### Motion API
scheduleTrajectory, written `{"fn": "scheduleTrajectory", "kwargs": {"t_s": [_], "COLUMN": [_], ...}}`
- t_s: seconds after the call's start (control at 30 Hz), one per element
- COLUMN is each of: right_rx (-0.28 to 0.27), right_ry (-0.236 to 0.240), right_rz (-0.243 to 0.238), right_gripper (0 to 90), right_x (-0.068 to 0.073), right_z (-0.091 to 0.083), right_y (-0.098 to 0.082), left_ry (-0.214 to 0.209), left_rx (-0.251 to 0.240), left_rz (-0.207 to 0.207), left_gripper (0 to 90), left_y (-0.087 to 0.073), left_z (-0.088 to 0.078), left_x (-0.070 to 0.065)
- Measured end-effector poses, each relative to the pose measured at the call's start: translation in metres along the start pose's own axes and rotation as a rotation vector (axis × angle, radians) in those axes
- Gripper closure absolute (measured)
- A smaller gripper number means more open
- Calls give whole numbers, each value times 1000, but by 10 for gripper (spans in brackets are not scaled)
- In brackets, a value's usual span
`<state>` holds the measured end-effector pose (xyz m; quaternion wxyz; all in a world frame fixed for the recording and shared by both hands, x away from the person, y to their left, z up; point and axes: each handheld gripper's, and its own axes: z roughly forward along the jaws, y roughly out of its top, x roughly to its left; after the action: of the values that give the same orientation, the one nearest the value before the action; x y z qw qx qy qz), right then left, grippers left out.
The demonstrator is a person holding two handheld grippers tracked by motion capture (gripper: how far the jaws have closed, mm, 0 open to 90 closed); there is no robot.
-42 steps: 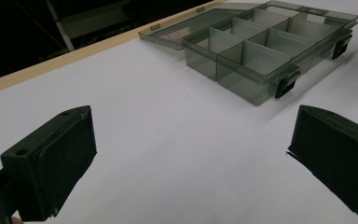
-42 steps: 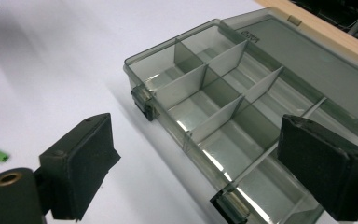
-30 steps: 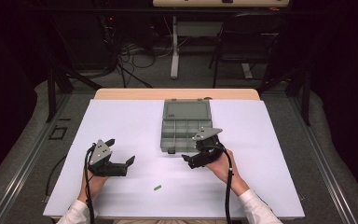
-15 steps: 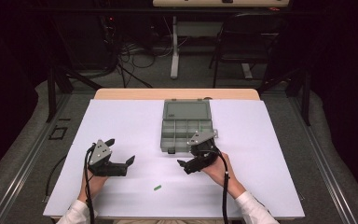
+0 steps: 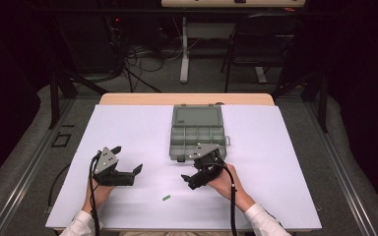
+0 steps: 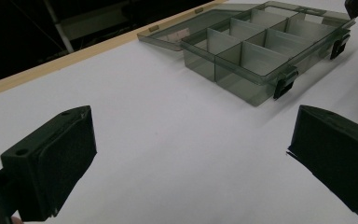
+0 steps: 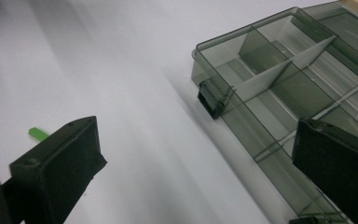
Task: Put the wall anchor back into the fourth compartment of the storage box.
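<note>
A clear grey compartment box [image 5: 197, 139] lies open at the table's middle, its lid [image 5: 197, 117] folded back and its compartments empty as far as I can see. A small green piece [image 5: 166, 198] lies on the white sheet near the front edge. My right gripper [image 5: 189, 180] hovers just in front of the box and points toward the green piece [image 7: 37, 134]. Its jaws have just been opening and stand open [image 7: 200, 168] with nothing between them. My left gripper [image 5: 127, 160] rests at the front left, wide open [image 6: 191, 158] and empty, facing the box [image 6: 261, 51].
A white sheet [image 5: 285, 147] covers the table, with a wooden strip [image 5: 187, 99] along the far edge. Black latches [image 7: 210, 100] stick out from the box's front wall. Cables trail from both grippers toward the person. Chairs and table legs stand beyond the table.
My right gripper has moved left and toward the near edge, away from the box front and closer to the green piece. The left gripper has stayed put.
</note>
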<state>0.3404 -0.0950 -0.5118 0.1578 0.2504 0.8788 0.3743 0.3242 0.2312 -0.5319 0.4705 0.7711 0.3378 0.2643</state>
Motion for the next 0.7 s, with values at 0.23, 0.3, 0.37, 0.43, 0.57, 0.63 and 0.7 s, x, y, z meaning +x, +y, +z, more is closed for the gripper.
{"fn": "scheduleTrajectory", "kwargs": {"t_s": [0.23,0.3,0.37,0.43,0.57,0.63,0.7], "right_rx": [-5,2,-4,-1,1,0,0], "right_ry": [23,30,36,37,47,50,56], "right_rz": [-8,-6,-9,-11,-14,-16,-18], "right_gripper": [1,0,0,0,0,0,0], "right_x": [7,9,9,10,13,14,16], "right_z": [3,3,5,5,6,7,8], "right_y": [2,2,2,2,3,4,5], "left_ry": [0,-1,-2,-5,-11,-14,-14], "left_rx": [0,1,-1,-2,-2,-1,1], "left_rz": [-1,-1,-1,-4,-8,-8,-8], "left_gripper": [0,0,0,0,0,0,0], "left_y": [0,0,0,0,0,0,0], "left_z": [0,0,1,1,1,1,1], "left_x": [0,0,0,0,0,0,0]}}
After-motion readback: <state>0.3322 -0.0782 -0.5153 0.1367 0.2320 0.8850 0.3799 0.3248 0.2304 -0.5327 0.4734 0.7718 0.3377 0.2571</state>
